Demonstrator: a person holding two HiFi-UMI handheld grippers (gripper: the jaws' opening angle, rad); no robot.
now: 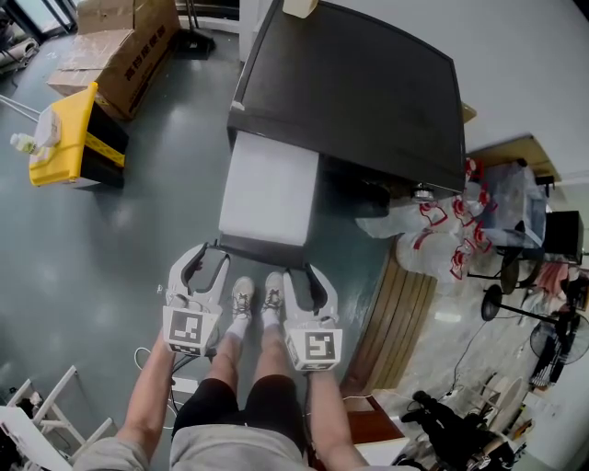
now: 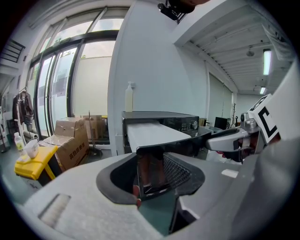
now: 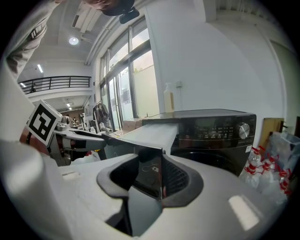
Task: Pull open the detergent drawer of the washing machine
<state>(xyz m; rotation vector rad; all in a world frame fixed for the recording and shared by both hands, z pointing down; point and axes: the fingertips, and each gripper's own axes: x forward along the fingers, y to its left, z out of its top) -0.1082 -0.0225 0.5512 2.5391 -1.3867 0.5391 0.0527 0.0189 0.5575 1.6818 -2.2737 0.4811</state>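
Observation:
The dark washing machine (image 1: pixel 368 83) stands ahead with its detergent drawer (image 1: pixel 269 189) drawn far out toward me, its white top showing. My left gripper (image 1: pixel 207 256) is shut on the left end of the drawer's dark front panel (image 1: pixel 262 246). My right gripper (image 1: pixel 306 272) is shut on the right end. In the left gripper view the panel (image 2: pixel 154 140) stands between the pads of the left gripper (image 2: pixel 152 176). The right gripper view shows the same panel (image 3: pixel 152 161) inside the right gripper (image 3: pixel 150 178), with the control dial (image 3: pixel 242 130) beyond.
A detergent bottle (image 1: pixel 299 7) stands on the machine's top. A yellow box (image 1: pixel 64 138) and cardboard boxes (image 1: pixel 129 46) sit on the floor at the left. Plastic bags (image 1: pixel 442 230), wooden planks (image 1: pixel 400 317) and fans (image 1: pixel 515 304) crowd the right. The person's feet (image 1: pixel 256 299) are below the drawer.

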